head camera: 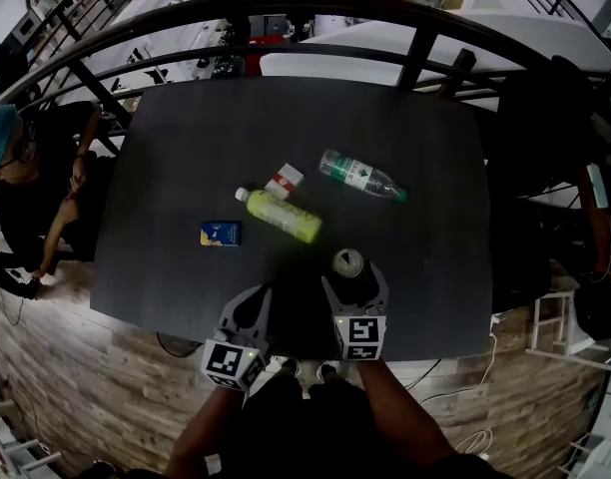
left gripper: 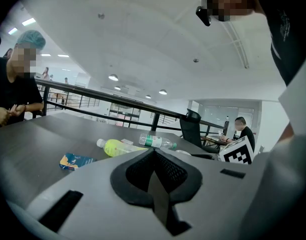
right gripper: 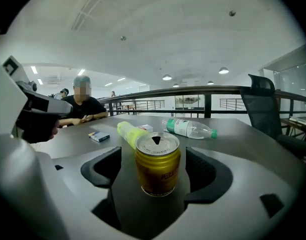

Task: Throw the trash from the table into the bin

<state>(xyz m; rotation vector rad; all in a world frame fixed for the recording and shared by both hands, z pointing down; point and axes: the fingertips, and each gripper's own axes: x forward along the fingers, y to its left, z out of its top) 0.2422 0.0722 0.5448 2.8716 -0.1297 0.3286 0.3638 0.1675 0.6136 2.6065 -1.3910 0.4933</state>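
A gold can [right gripper: 157, 164] stands upright on the dark table [head camera: 425, 228] near its front edge. My right gripper [right gripper: 154, 156] is open, with a jaw on either side of the can and neither pad touching it; in the head view this gripper [head camera: 353, 279] sits just behind the can [head camera: 347, 263]. My left gripper [head camera: 258, 297] is shut and empty, low over the table's front edge, to the left of the can. Farther in lie a yellow-green bottle [head camera: 284, 215], a clear bottle with a green label [head camera: 360, 176], a small white and red box [head camera: 283, 181] and a blue box [head camera: 221, 233].
A black curved railing [head camera: 286, 8] runs behind the table. A person [head camera: 26, 188] sits at the table's left side, and a black office chair [right gripper: 263, 109] stands to the right. The floor below is wooden. No bin shows in any view.
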